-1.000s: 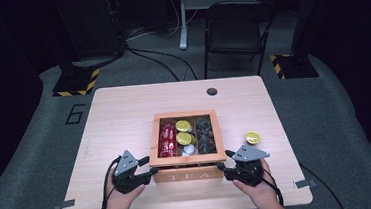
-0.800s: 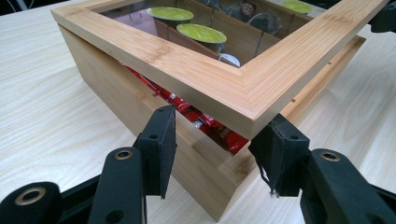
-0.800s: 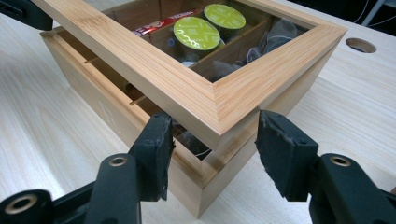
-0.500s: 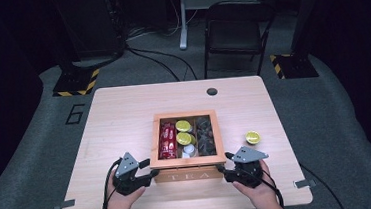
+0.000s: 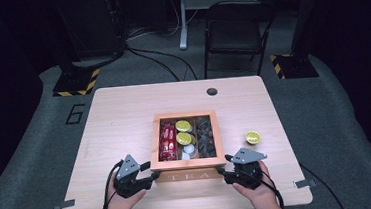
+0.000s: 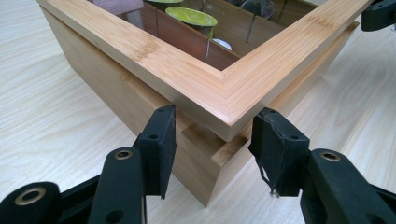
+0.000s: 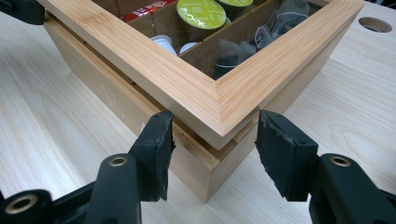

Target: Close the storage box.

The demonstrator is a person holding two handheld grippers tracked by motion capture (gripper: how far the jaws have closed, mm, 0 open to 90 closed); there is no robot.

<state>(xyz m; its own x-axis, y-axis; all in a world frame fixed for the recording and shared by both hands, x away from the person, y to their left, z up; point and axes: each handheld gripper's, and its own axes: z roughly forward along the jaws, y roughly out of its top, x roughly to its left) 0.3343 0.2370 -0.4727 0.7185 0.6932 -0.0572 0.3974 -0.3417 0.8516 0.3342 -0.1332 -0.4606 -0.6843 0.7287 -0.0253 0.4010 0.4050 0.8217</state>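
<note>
A wooden box (image 5: 188, 162) marked TEA is placed near the front edge of the table (image 5: 124, 114), a little right of its middle. The left gripper (image 5: 146, 175) is held at the front left corner of the box, and the right gripper (image 5: 224, 170) at the front right corner. In each gripper view the jaws are seen wide open on both sides of a corner, just under the lid frame (image 6: 224, 91); nothing is clamped. Green-topped capsules (image 7: 201, 13), white cups (image 7: 159, 42) and dark tea bags (image 7: 243, 51) are seen in the compartments. One capsule (image 5: 253, 138) is lying on the table, right of the box.
</note>
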